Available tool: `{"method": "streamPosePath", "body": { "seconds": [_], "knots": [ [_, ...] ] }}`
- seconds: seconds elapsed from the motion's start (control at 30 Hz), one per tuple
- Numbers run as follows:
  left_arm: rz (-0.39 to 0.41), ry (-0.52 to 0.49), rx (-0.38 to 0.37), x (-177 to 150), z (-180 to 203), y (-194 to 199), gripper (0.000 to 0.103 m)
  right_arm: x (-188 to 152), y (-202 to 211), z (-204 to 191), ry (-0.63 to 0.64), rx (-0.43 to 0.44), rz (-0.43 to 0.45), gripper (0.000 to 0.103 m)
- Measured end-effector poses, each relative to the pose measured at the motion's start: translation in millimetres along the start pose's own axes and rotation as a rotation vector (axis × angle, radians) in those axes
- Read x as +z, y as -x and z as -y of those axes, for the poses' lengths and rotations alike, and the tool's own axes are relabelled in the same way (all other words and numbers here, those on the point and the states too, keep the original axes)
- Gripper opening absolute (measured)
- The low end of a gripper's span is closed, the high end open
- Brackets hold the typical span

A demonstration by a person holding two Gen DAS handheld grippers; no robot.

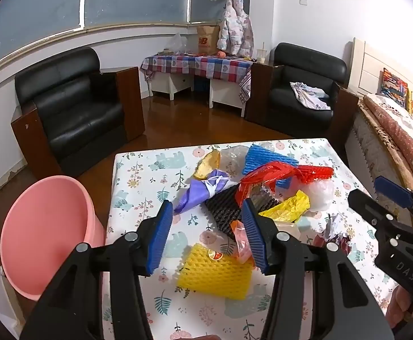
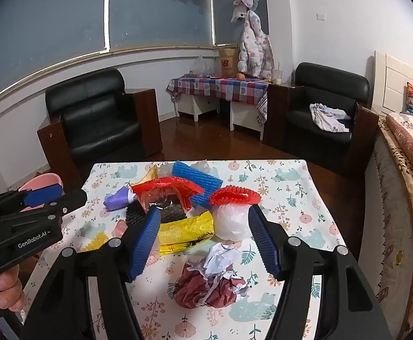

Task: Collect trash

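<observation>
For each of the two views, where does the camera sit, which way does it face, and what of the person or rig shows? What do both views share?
Left wrist: rides the left gripper, facing forward over the table; open jaws frame the yellow foam net; pink bin at left, right gripper at right edge.
Right wrist: rides the right gripper, open above the crumpled paper; left gripper and the holding hand at left.
Shared: the trash pile, two black armchairs, checkered side table.
</observation>
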State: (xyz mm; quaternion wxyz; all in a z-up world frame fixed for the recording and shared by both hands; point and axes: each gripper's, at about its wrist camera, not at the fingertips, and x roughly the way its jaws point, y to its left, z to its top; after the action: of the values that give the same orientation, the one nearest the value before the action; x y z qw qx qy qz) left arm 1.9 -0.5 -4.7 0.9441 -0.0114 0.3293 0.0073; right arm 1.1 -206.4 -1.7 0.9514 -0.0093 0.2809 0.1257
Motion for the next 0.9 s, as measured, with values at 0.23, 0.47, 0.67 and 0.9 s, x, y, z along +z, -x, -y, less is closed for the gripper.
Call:
{"method": "streamPosePath", "body": {
  "seconds": [0.23,0.47,0.67,0.9],
  "knots": [
    [-0.008,0.015,0.005,-1.9,-3.8,-1.6,0.051,1.5,3.9,1.0,0.007,-0.011,0.029,0.064],
    [-0.014,0.027,0.007,-1.7,-8.3,-2.2,0.051,1.6,5.1,0.7,0.011,-0.017,0.039,0.064],
    [-0.014,0.028,0.008,-1.9,-8.4,-2.9,0.051,1.3,5.6,0.5,0.012,-0.016,0.038,0.064],
    [-0.019,0.038,0.01,-3.3,-10.5,-4.8,0.051,0.9,5.3,0.5,0.012,-0.015,0.038,0.064]
  ]
}}
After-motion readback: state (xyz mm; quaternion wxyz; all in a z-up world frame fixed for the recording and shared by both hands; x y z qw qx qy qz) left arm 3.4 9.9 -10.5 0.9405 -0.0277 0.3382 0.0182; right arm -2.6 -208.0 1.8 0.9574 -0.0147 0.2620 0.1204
